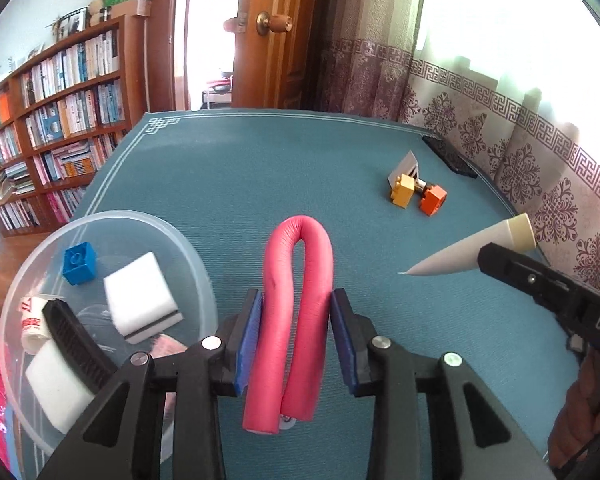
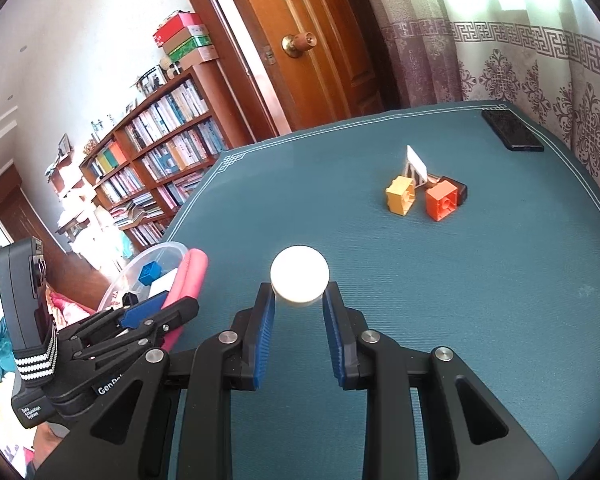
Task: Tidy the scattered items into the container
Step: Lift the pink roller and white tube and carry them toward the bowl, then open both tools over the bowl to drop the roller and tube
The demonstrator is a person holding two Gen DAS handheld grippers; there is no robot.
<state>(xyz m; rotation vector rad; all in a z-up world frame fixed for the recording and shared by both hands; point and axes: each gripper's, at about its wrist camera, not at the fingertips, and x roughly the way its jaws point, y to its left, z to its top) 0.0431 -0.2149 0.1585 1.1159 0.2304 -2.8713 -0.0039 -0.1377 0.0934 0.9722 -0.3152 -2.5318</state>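
The left tongs (image 1: 296, 320) are pinching a bent pink foam stick (image 1: 296, 300) between their two blue pads. The stick is folded like a hairpin, with the bend pointing away from the tongs and both ends hanging down under them. The right tongs (image 2: 299, 312) are pinching a white tube (image 2: 299, 278). From those tongs we see only its round cap end. From the left tongs we see it from the side, with its flat pointed tail sticking out.

The clear bowl (image 1: 196, 256) sits just to the left of the left tongs. Inside it are a blue block (image 1: 79, 263), white sponges (image 1: 140, 296), a black comb (image 1: 78, 346) and a small white bottle (image 1: 32, 322).

I think both tongs have picked something up and are carrying it to the bowl. Next, the left tongs need to swing left over the bowl and let go. The stick is springy, so it may pop open and flip out. The right tongs are farther from the bowl and should wait their turn.

Far in front of both tongs, a yellow block (image 2: 400, 196) and an orange block (image 2: 442, 200) are waiting on the blue mat (image 2: 500, 300). A white card (image 2: 417, 165) leans behind them. Something small and dark sits behind the orange block, but I cannot tell what it is. The near part of the bowl is hidden by the left tongs.
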